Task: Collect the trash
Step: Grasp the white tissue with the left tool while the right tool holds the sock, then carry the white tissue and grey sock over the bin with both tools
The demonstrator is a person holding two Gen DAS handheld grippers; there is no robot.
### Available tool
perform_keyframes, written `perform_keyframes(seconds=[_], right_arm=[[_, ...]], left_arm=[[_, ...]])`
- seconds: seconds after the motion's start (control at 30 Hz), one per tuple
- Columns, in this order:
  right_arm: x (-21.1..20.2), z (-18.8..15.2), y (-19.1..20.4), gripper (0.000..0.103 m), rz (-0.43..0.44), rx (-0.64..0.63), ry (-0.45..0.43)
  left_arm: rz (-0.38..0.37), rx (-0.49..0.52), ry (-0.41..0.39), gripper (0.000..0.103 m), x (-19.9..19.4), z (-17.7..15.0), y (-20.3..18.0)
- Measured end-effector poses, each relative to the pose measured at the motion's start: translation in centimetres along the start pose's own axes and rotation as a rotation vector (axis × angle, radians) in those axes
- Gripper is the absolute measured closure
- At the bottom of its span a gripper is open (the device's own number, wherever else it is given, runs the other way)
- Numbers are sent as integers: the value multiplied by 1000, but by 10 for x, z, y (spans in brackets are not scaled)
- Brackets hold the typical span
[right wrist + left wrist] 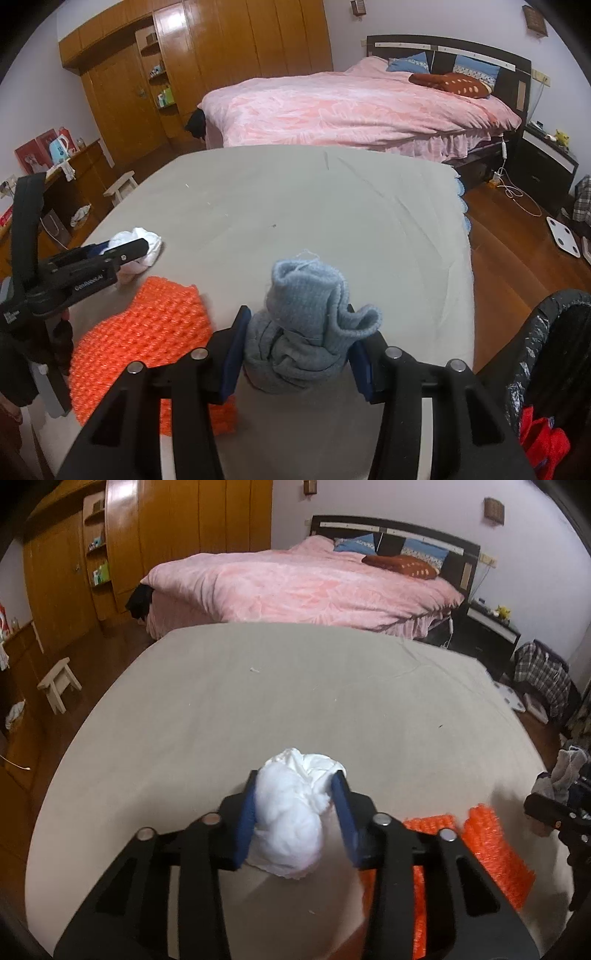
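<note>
Tabletop (295,192) under beige cloth, bedroom; left gripper (295,794) grips white wad (291,819), right gripper (299,347) grips grey-blue knit (306,317).

Pink-quilted bed (351,107), wooden wardrobe (236,48), pale walls (535,572), dark wood floor (517,240).

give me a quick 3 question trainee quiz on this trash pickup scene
1. True or false: the left gripper is shut on the white wad.
2. What does the right gripper hold between its fingers? A) the orange mesh B) the blue-grey knit cloth C) a red bag
3. Fill in: the orange mesh lies on the table between the white wad and the ____ cloth.

Key:
1. True; both fingers press its sides.
2. B, the blue-grey knit cloth.
3. Blue-grey knit.
</note>
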State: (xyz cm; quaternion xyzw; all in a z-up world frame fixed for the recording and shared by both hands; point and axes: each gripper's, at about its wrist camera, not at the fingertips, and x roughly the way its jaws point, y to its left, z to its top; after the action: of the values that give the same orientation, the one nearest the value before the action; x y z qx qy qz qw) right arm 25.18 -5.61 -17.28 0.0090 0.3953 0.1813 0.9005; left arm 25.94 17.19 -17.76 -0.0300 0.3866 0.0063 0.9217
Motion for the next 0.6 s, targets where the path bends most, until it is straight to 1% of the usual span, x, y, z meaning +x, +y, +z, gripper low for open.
perform_keyframes(seconds=[0.03,0.13,0.27,0.43,0.53,0.6], right_arm=[[-3,1,0,54,1,-1,-7],[-15,6,1,54,7,-1,-32],[-31,12,2,54,16,3,-66],[-50,17,4,54,27,4,-101],[-60,18,5,54,29,1,-115],[-66,18,5,54,28,0,-124]], left_arm=[[-4,-8,-8,70,-4,0,0],[-1,-8,-52,71,-22,4,-5],[-16,0,-109,71,-51,9,-17],[-28,16,-142,71,-78,12,-32],[-21,27,-145,71,-89,12,-41],[-33,25,-152,71,-97,11,-46]])
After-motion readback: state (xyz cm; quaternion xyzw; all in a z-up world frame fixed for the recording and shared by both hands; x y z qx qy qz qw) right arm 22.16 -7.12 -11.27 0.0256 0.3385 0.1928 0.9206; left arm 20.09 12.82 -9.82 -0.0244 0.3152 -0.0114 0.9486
